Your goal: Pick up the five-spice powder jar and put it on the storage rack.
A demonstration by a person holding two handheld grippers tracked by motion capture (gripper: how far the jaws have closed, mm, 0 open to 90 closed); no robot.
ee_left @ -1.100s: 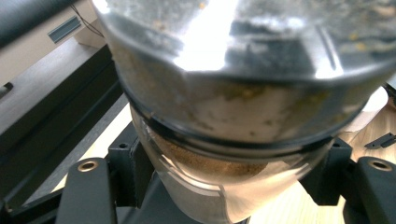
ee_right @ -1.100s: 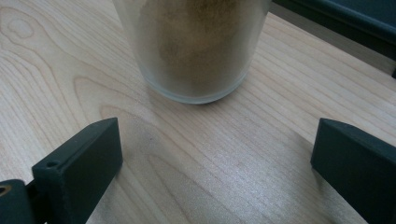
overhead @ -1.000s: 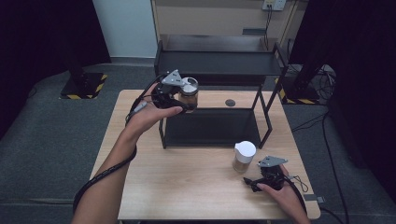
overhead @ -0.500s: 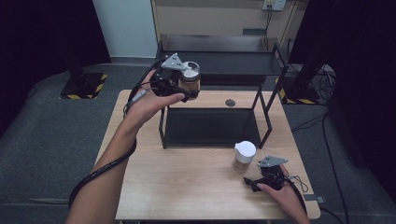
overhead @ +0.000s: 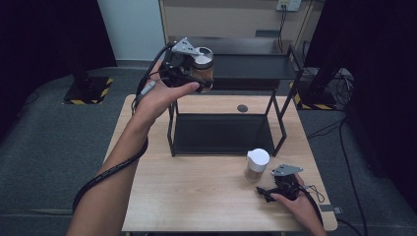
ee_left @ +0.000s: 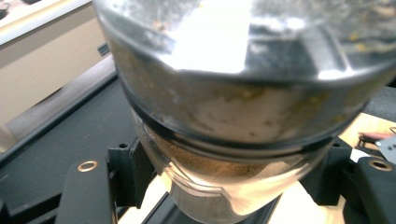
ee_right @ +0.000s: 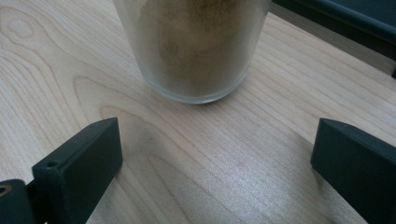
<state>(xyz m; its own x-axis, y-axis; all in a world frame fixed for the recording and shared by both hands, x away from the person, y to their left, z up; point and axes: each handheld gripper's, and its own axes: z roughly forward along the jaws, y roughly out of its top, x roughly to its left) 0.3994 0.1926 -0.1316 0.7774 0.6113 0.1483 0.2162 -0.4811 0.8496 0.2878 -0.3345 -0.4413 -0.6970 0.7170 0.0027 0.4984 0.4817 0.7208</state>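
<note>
A glass jar of brown powder with a silver lid hangs in the air beside the left end of the black rack's top shelf, with my left gripper shut on it. In the left gripper view the jar looms close, pinched at its lower body between the two black jaws of the gripper. A second jar with a white lid stands on the wooden table in front of the rack. My right gripper rests on the table just short of it, open. The right gripper view has this jar beyond the gripper's spread jaws, untouched.
The black two-tier rack stands across the back half of the table, its lower shelf bare. A small dark round disc lies on the table behind the lower shelf. Grey carpet surrounds the table.
My left hand has lifted the silver-lidded jar upward, from about mid-rack height to the level of the top shelf. The right hand and the white-lidded jar have stayed in place.
</note>
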